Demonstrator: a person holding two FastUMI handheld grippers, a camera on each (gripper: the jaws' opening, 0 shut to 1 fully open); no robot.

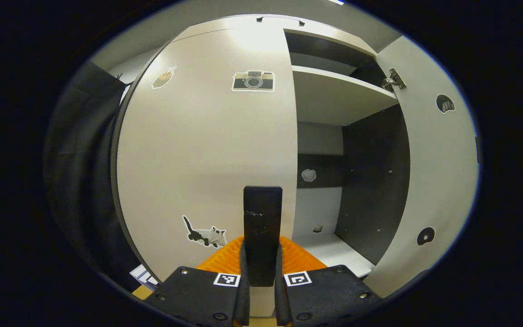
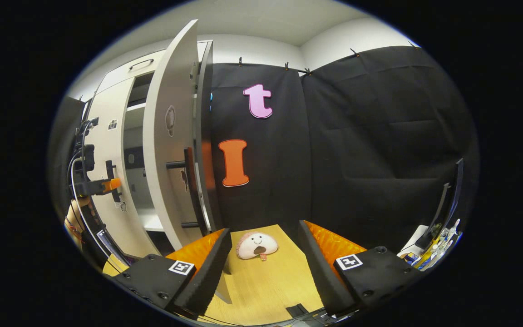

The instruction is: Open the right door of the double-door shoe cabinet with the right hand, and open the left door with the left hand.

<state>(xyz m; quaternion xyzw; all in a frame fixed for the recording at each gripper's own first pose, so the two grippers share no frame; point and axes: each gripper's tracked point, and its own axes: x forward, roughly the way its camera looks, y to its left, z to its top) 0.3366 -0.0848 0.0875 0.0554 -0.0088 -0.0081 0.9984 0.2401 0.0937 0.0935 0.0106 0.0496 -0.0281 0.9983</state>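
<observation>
A double-door shoe cabinet is seen close up in the left gripper view. Its right door is already swung wide open, so that shelves and a dark inner wall are exposed; that half of the task is judged done. The left door is still shut, flush with the cabinet front. The left gripper is closed around the left door's dark vertical handle, with both fingers pressed against it, so the pull appears ready to begin. In the right gripper view, the right gripper is held with its fingers spread apart and nothing between them, away from the open right door and its handle. A small smiling plush toy lies on the wooden floor beyond it. Two doors are counted, each with one handle; one is open, one closed. Three stickers are counted on the left door's face.
</observation>
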